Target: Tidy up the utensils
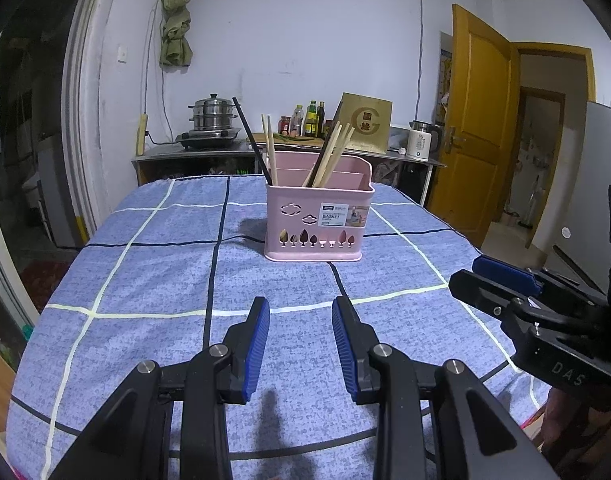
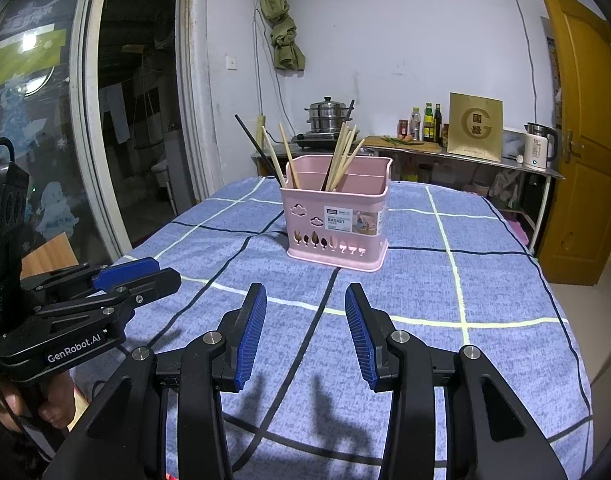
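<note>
A pink plastic utensil basket (image 1: 317, 220) stands upright on the blue checked tablecloth (image 1: 165, 280), far from both grippers. It holds several wooden chopsticks (image 1: 333, 152) and a black chopstick (image 1: 251, 140), spread over two compartments. The basket also shows in the right wrist view (image 2: 337, 224), with the chopsticks (image 2: 345, 152) leaning in it. My left gripper (image 1: 300, 320) is open and empty above the cloth near the front. My right gripper (image 2: 305, 312) is open and empty too, beside the left one. No loose utensils show on the cloth.
Behind the table a steel counter (image 1: 225, 152) carries a steamer pot (image 1: 213, 114), bottles (image 1: 311, 120), a gold box (image 1: 365, 122) and a white kettle (image 1: 421, 140). A yellow door (image 1: 477, 120) is open at right. A glass door (image 2: 37, 120) is at left.
</note>
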### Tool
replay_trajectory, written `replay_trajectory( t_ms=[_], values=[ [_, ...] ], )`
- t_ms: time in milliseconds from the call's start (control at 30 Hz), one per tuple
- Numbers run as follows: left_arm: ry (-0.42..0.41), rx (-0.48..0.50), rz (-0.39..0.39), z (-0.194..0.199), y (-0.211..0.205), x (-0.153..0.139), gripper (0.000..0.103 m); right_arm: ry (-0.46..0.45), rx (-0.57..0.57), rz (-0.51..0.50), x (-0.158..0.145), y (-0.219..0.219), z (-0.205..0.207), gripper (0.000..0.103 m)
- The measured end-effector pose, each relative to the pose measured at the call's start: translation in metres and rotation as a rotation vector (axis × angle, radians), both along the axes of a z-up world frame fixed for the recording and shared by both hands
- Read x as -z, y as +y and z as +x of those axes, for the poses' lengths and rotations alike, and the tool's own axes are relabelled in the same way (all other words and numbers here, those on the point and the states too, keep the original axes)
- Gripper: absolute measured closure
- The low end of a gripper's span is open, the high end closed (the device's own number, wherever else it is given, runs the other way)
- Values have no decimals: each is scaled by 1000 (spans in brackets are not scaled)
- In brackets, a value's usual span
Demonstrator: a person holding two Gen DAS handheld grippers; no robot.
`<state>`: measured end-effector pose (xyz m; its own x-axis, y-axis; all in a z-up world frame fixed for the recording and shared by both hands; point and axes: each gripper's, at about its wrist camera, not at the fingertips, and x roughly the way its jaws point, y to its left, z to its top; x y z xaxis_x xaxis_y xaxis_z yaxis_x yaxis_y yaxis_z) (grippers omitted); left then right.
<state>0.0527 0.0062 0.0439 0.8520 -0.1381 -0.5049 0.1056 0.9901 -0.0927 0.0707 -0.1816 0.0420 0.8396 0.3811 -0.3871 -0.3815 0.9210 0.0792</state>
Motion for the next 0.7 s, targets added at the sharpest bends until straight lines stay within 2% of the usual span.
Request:
replay_trajectory(
  t_ms=[600, 700],
  values=[
    [-1, 10, 4, -1, -1, 0, 71, 2, 1, 1, 0, 0, 0, 61],
    [-1, 13, 2, -1, -1, 0, 67, 6, 1, 3, 0, 0, 0, 61]
  ],
)
